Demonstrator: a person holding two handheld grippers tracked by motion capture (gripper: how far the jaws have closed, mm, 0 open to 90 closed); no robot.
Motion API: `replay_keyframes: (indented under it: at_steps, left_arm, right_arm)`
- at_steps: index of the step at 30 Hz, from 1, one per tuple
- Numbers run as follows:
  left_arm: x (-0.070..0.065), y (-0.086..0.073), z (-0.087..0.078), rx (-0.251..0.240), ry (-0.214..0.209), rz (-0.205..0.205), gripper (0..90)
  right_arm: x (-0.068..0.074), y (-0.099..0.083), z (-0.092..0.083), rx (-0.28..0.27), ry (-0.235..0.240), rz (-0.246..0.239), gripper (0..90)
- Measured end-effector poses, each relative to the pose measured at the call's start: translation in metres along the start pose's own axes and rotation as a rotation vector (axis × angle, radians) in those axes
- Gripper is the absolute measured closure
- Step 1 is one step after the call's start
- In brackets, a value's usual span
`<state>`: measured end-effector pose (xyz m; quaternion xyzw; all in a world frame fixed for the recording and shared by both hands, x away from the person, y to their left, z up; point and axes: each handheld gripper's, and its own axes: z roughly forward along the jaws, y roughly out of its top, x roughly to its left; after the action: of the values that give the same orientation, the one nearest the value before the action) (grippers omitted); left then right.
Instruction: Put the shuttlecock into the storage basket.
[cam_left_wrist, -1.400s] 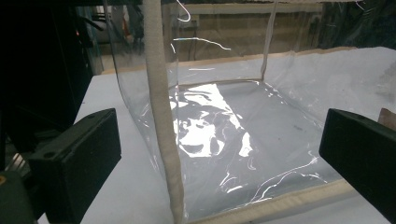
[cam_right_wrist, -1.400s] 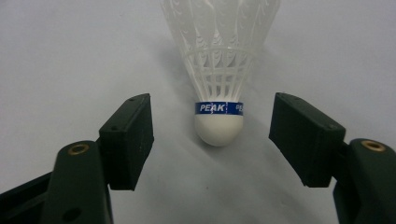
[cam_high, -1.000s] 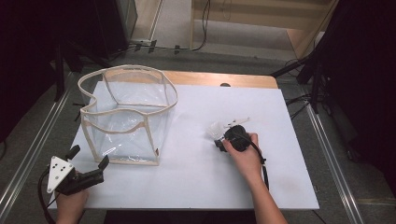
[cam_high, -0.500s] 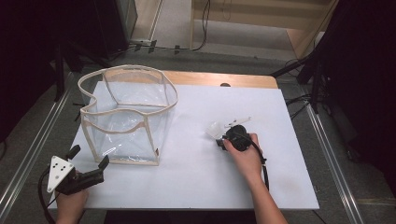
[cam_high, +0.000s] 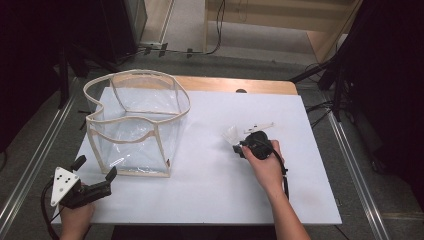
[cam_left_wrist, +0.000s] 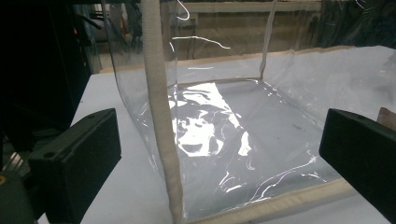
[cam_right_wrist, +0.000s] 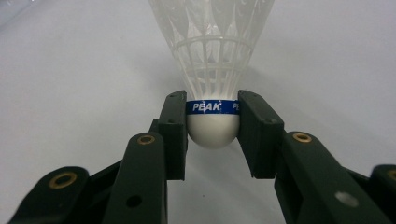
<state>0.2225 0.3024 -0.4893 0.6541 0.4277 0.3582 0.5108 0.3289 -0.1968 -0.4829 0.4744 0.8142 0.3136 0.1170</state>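
White table (cam_high: 210, 195), grey floor (cam_high: 30, 150), black cables (cam_high: 320, 107)

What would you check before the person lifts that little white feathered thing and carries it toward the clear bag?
1. Grip on the shuttlecock: ok. The right gripper has its jaws closed on the white cork head, at the blue band.
2. Grip centred: ok. The head sits evenly between both jaws.
3. Bag ready: ok. The clear bag stands upright with its top open.
4. Bag held steady: not ok. The left gripper is open, near the bag's front corner but not gripping it.
5. Path across the white table from shuttlecock to bag: ok, nothing lies between them.
6. Whether the bag will stay put unaided: cannot tell.
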Motion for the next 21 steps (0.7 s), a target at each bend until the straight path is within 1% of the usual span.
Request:
replay_keyframes:
  at_steps: [5,21]
  left_arm:
    - [0.0,0.0,0.0,0.0,0.0,0.001,0.0]
    - [-0.001,0.0,0.0,0.003,0.001,0.006,0.0]
  right_arm:
    - [0.0,0.003,-0.004,-0.015,0.006,0.002,62.8]
    - [0.003,0.017,-0.015,-0.05,0.024,-0.018,63.0]
